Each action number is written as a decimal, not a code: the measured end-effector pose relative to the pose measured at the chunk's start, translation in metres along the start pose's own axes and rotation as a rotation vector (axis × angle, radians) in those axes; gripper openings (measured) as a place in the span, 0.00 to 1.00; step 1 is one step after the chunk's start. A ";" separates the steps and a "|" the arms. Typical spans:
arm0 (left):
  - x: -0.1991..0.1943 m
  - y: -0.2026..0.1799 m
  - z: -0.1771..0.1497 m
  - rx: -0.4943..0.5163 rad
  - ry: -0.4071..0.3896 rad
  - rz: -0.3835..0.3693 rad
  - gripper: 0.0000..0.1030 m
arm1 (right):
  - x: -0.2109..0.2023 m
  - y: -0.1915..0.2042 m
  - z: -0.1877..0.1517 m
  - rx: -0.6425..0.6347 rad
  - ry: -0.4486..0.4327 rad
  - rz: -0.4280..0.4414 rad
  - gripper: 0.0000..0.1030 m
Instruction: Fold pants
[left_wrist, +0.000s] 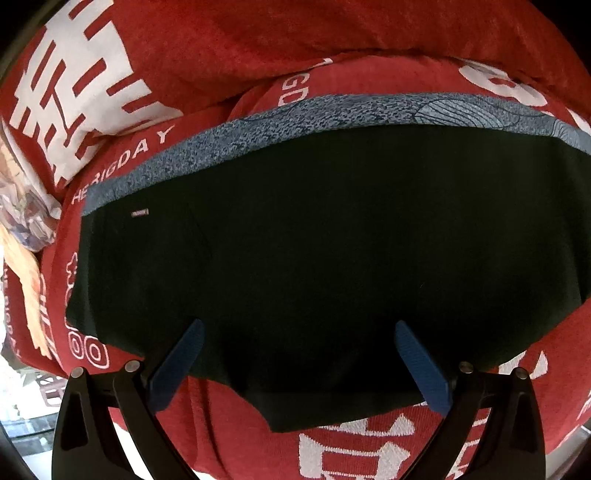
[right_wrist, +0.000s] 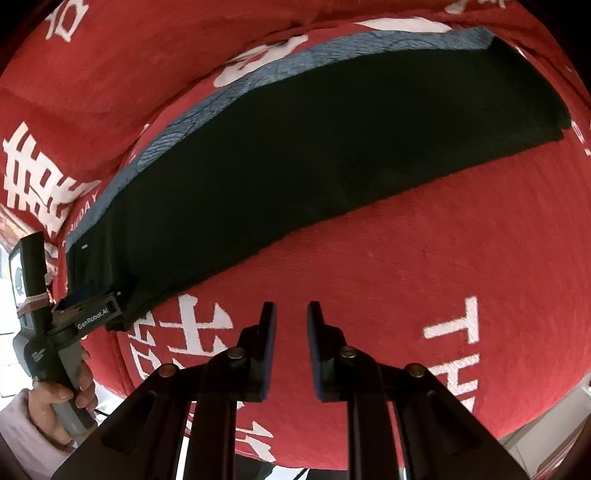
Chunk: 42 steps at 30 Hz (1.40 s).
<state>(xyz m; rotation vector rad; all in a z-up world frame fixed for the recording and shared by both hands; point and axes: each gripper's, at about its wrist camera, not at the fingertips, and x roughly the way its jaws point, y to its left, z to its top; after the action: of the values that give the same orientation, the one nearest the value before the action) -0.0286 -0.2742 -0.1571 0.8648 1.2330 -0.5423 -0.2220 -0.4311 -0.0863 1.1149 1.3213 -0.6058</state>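
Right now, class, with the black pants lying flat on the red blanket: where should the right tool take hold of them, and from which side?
Grip the near long edge of the black pants, approaching low from the bare red blanket side. That edge lies free, facing the open right tool. The far edge carries the blue-grey waistband, and the open left tool already hovers over the other end.
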 end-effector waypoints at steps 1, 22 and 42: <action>0.000 0.001 0.002 0.004 0.003 0.003 1.00 | -0.001 -0.002 0.000 0.005 -0.001 0.003 0.19; -0.057 -0.139 0.056 0.082 -0.042 -0.230 1.00 | -0.053 -0.139 0.033 0.287 -0.155 0.050 0.30; -0.044 -0.180 0.047 0.096 -0.038 -0.159 1.00 | -0.066 -0.226 0.082 0.547 -0.308 0.106 0.18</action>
<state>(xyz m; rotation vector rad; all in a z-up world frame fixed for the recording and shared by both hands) -0.1507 -0.4209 -0.1597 0.8375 1.2554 -0.7479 -0.3967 -0.6087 -0.0989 1.4500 0.8418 -1.0524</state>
